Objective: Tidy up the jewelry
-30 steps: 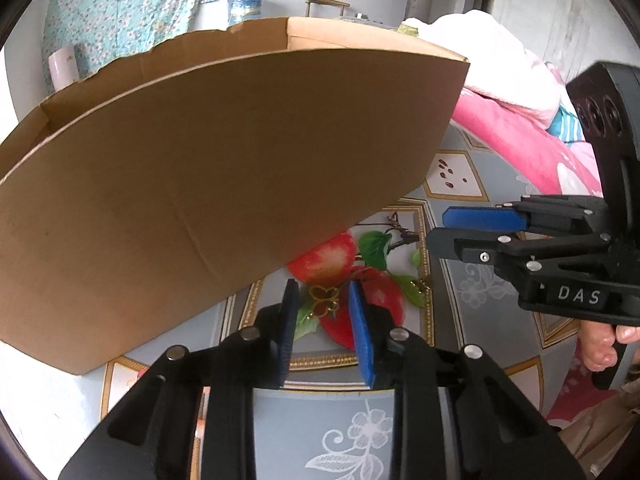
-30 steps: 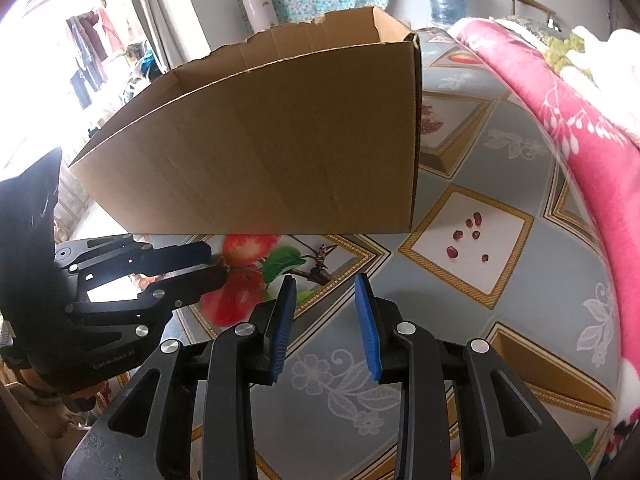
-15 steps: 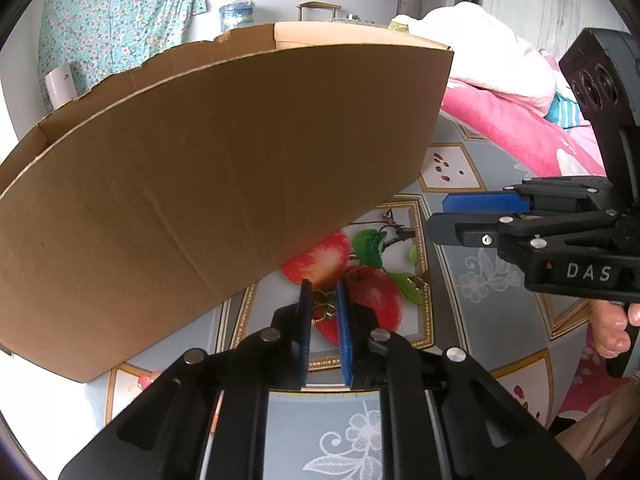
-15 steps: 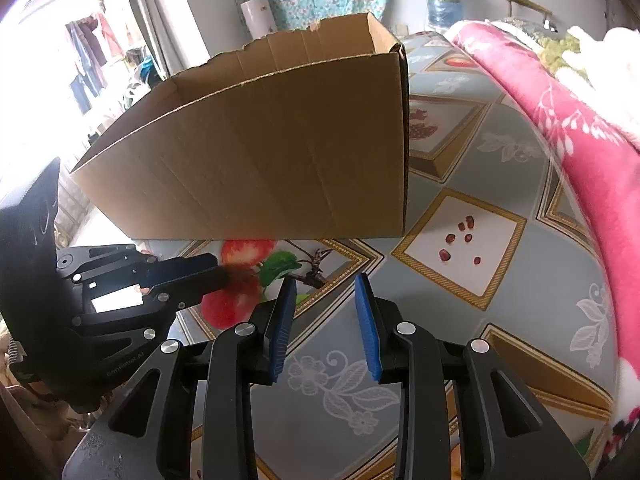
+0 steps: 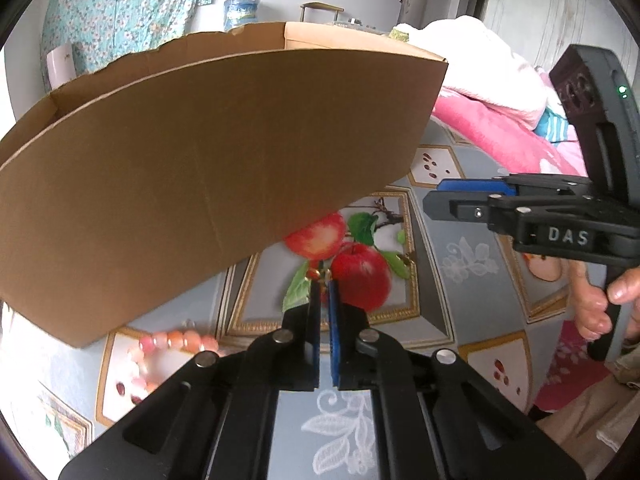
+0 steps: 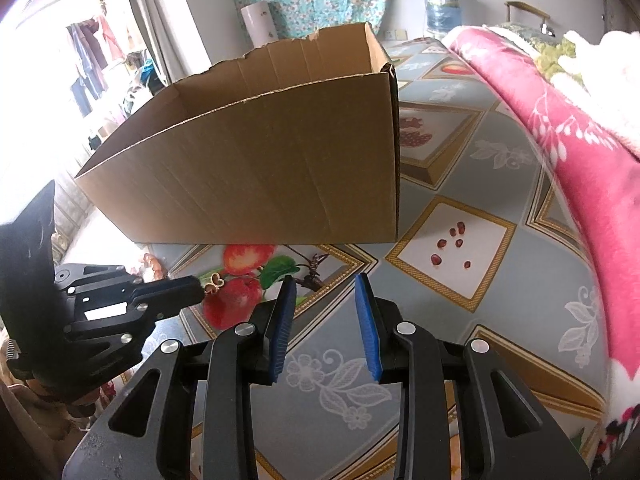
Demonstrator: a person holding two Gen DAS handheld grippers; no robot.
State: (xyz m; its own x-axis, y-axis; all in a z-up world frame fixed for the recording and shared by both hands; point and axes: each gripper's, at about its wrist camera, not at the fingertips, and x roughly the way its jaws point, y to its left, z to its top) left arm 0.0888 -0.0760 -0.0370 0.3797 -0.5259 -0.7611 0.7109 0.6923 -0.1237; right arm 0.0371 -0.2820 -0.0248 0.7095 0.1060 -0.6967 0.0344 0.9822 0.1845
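The cardboard box [image 5: 208, 176] fills the upper left and centre of the left wrist view, standing on the patterned cloth [image 5: 460, 264]. Below its lower edge, at lower left, lies a bead bracelet [image 5: 176, 340]. A small gold ornament [image 5: 316, 274] sits at frame centre, at the left gripper [image 5: 324, 292] tips. The right gripper [image 5: 436, 198] reaches in from the right edge, with bedding [image 5: 500, 120] behind it at upper right

- I find the cardboard box [image 6: 256, 160] standing ahead of both grippers; its tall near wall blocks any level reach forward, and entry is only over its open top.
- Right of the box, I see the patterned tablecloth [image 6: 460, 320] bare and passable up to the pink blanket [image 6: 580, 152], which bounds that side.
- The pink bead bracelet [image 5: 176, 340] lies near the box's left corner.
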